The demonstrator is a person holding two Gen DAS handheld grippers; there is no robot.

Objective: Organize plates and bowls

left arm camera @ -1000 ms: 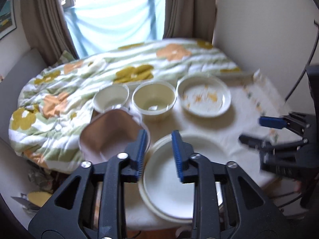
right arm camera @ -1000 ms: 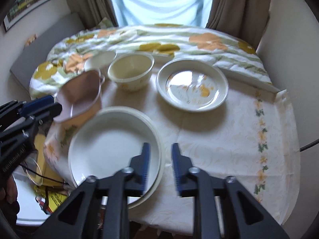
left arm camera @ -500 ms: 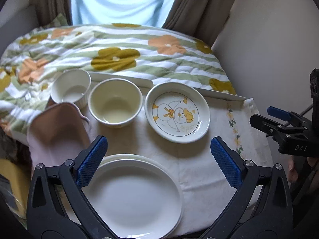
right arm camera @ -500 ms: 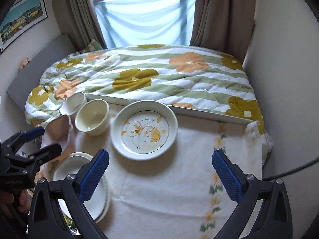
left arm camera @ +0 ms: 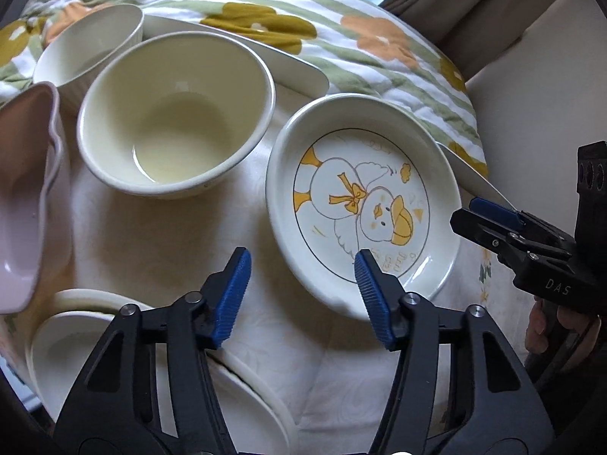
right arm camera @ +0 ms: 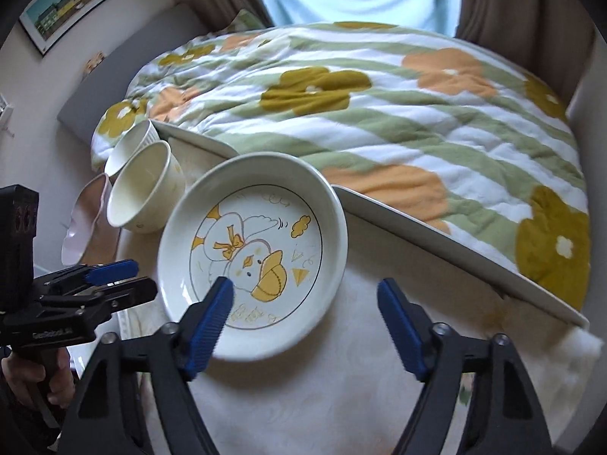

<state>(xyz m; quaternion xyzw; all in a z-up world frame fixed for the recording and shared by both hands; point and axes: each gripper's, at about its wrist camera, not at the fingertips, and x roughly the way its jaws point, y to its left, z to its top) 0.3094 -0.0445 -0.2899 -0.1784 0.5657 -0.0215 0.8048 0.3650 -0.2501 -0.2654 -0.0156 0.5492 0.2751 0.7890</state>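
Both grippers part-open over the duck plate

Presently, the left gripper (left arm camera: pixel 301 295) is seen part-open, its jaws having just been closing; nothing is clamped. One blue pad (left arm camera: pixel 370 297) lies over the near rim of the duck plate (left arm camera: pixel 360 201) and the other over bare cloth, and contact with the rim cannot be confirmed. The right gripper (right arm camera: pixel 315 326) is likewise part-open, jaws just closing, nothing gripped; one blue pad (right arm camera: pixel 210 326) is seen over the plate's near inner area, the other over the cloth-covered tabletop (right arm camera: pixel 360 379).

The duck plate is recorded lying flat near the far edge of the tabletop, just in front of the flowered quilt (right arm camera: pixel 379 106). To its left a cream bowl (left arm camera: pixel 174 113) stands upright, empty. A smaller ribbed white bowl (left arm camera: pixel 87 45) is noted behind it, at the far left corner, just beside it. A pink dish (left arm camera: pixel 22 208) is seen tilted at the left edge. Stacked white plates (left arm camera: pixel 76 341) are recorded at the near left corner, partly hidden behind the left gripper's frame.

A person's fingers (right arm camera: pixel 57 379) are visible around the left gripper's handle in the right wrist view.
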